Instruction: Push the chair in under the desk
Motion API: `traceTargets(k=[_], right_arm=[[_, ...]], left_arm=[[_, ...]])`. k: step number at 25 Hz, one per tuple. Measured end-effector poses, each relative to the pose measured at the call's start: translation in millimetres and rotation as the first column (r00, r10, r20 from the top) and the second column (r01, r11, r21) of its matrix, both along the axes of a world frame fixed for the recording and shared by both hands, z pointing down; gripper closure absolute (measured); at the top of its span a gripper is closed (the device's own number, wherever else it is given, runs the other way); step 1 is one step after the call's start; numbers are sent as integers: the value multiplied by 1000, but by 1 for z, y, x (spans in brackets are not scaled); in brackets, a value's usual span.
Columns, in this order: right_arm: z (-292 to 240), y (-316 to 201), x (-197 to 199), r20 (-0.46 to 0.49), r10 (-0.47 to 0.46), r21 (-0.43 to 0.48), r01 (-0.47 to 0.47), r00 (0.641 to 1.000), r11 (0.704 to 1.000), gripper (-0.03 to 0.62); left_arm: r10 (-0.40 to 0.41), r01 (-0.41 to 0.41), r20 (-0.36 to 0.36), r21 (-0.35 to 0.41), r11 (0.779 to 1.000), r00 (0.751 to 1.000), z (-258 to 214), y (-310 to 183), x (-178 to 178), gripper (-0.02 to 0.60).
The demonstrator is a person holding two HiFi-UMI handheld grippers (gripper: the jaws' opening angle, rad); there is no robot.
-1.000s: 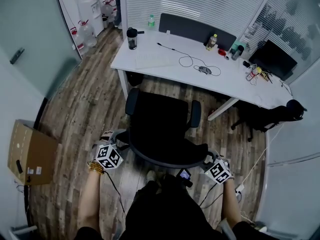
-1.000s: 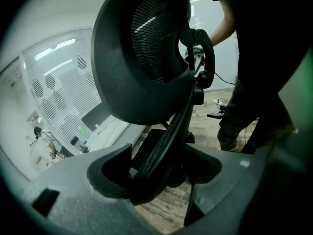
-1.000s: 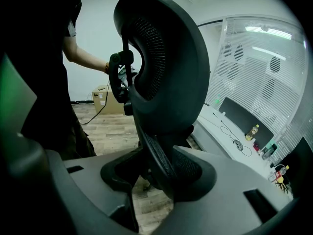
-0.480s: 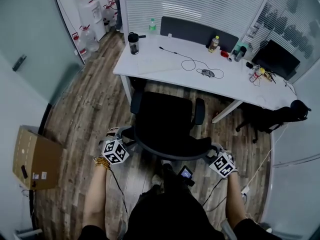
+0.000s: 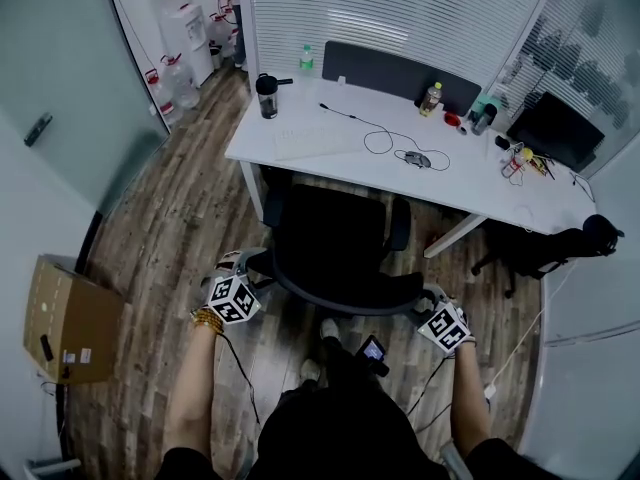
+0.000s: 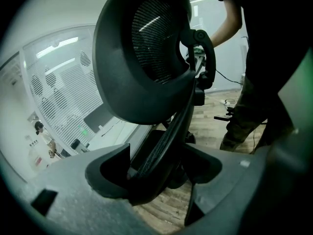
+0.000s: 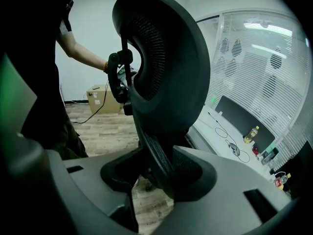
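Observation:
A black mesh-backed office chair (image 5: 330, 236) faces the white desk (image 5: 320, 138), its seat front at the desk's near edge. My left gripper (image 5: 250, 276) is shut on the left rim of the backrest (image 6: 146, 58), and my right gripper (image 5: 428, 303) is shut on the right rim. In the left gripper view the rim runs between the jaws of the left gripper (image 6: 156, 175) and fills the gap. The right gripper view shows the right gripper (image 7: 159, 175) the same way, its pads against the backrest (image 7: 166, 58).
On the desk stand a black tumbler (image 5: 266, 84), bottles, a cable and a mouse (image 5: 418, 158). A second black chair (image 5: 545, 248) sits at the right, a cardboard box (image 5: 60, 318) at the left wall, water jugs (image 5: 175, 83) at the far left. My feet are right behind the chair.
The chair has rolled forward towards the desk, and both grippers have moved forward with it, still holding the backrest.

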State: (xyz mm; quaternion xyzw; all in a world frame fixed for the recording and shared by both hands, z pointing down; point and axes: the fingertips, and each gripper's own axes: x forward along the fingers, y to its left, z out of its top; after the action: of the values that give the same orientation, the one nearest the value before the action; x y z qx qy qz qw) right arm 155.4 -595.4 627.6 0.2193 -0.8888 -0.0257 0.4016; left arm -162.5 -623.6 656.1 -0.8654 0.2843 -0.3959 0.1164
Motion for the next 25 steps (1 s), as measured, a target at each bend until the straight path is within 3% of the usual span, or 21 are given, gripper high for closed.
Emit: traceTargets(k=[25], right_arm=[[-2,-122,24,5,-12,22,12,1000,1000,408]], left_arm=[[-32,33,17,-40,999,999,2,-120,22,252]])
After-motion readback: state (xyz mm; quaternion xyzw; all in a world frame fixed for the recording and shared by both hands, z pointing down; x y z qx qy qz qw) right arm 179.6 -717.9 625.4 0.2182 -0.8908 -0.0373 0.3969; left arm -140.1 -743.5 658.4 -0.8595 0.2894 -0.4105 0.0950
